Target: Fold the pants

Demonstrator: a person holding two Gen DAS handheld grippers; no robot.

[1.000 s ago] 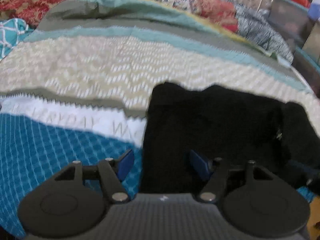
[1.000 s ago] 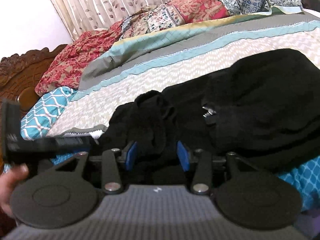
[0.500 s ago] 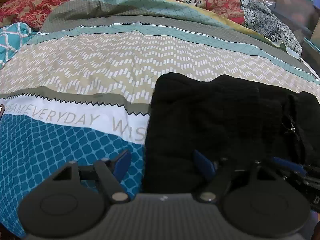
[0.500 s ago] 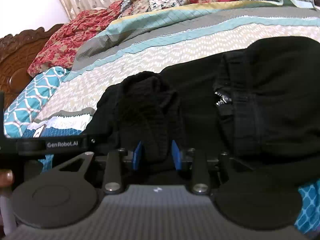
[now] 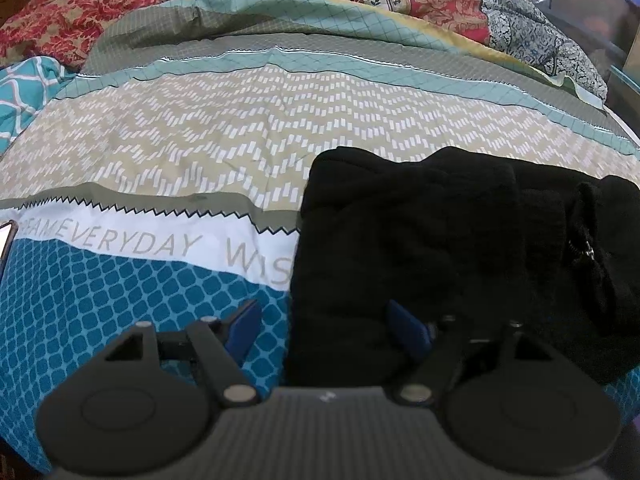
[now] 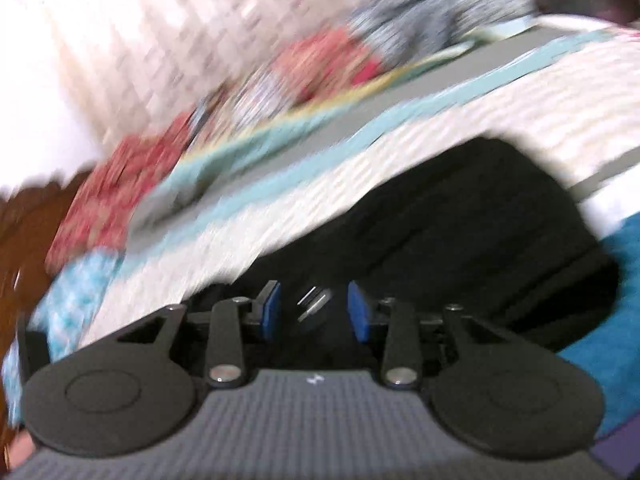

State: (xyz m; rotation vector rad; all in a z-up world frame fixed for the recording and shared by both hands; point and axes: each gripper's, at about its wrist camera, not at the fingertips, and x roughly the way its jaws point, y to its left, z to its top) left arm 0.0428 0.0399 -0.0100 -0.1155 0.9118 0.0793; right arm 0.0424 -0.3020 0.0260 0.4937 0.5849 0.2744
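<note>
Left gripper [image 5: 326, 330]: jaws wide, nothing gripped, straddling the near left edge of the pants [image 5: 440, 264]. Right gripper [image 6: 314, 312]: jaws opening, zipper between, grip unclear through blur. Pants: black, folded, at the bedspread's [image 5: 240, 140] near right; open bedspread left and beyond.

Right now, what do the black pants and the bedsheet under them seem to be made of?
Pants: likely heavy cotton or denim, matte black, thick soft folds, metal zipper. Bedsheet: thin woven printed fabric, probably cotton, matte, lightly creased.
</note>
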